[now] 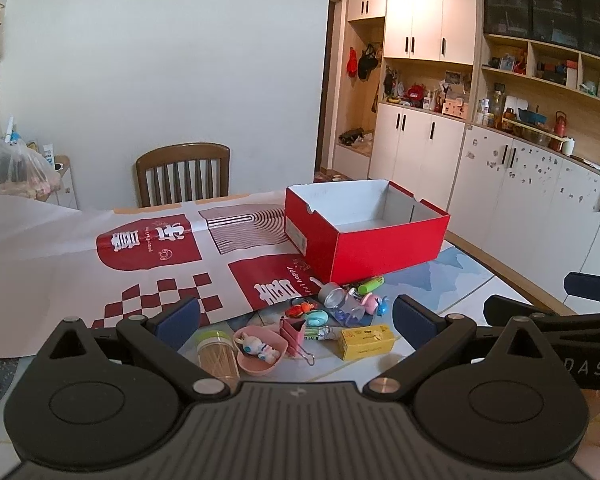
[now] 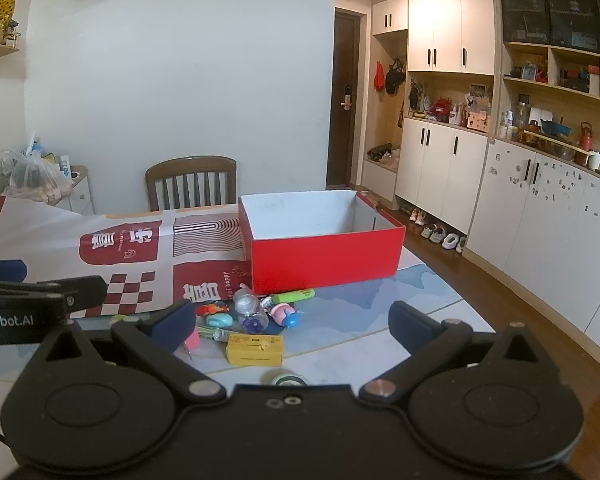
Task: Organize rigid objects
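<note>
An open red box (image 1: 384,246) with a white inside stands on the table; it also shows in the right wrist view (image 2: 328,258). Before it lies a cluster of small items: a yellow carton (image 1: 367,342) (image 2: 254,349), a green highlighter (image 1: 371,284) (image 2: 294,296), a clear bottle (image 1: 342,300) (image 2: 251,308), a pink dish with a rabbit figure (image 1: 260,349), a toothpick jar (image 1: 217,354), a pink binder clip (image 1: 294,330). My left gripper (image 1: 296,322) is open above the cluster. My right gripper (image 2: 290,322) is open beside it, empty.
A red-and-white patterned sheet (image 1: 100,256) covers the table's left part. A wooden chair (image 1: 183,174) stands behind the table. A tape roll (image 2: 286,380) lies near the right gripper's base. Cabinets (image 1: 540,184) line the right wall. A plastic bag (image 1: 18,172) sits far left.
</note>
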The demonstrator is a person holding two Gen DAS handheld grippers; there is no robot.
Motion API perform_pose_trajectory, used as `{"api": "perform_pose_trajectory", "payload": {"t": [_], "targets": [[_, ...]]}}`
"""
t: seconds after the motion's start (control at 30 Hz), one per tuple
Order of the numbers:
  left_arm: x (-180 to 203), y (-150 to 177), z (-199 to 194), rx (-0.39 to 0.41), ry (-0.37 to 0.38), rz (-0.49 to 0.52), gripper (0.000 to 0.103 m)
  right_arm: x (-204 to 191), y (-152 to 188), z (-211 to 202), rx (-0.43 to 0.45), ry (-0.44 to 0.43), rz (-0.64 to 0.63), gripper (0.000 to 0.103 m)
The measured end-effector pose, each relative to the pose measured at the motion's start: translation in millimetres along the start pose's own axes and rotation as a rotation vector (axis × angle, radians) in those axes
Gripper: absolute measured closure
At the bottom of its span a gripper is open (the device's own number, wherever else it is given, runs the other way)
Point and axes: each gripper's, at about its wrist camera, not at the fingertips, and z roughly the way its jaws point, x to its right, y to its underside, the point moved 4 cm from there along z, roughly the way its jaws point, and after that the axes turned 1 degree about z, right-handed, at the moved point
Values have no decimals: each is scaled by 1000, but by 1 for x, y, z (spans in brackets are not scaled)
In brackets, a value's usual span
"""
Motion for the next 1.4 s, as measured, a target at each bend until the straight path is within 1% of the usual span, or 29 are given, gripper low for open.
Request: {"api": "perform_pose_trajectory", "payload": {"t": [0.2,0.37,0.63,0.83,0.93,1.0,1.2,1.4], "targets": [[-2,-2,-2,6,28,-22,0,-1,0,1,-4,1,0,0],[-4,-3,0,7,36,-32,0,-1,0,2,-7,-5,1,0],[-9,0,5,-2,58,-64,0,1,1,4,-18,-30,-2,1],[-16,5,20,-60,15,-81,0,0,1,9,-30,-55,-15,1],[-22,9,32,-109,-13,-96,0,3,4,16,-44,-61,-12,1],[-25,12,39,-127,-23,-102,0,6,7,23,-67,-60,-8,1],[-29,26,64,-168,-42,-63,0,11,18,48,-119,-89,-54,2],[-36,45,96,-219,-55,-54,0,19,40,77,-200,-126,-106,4]]}}
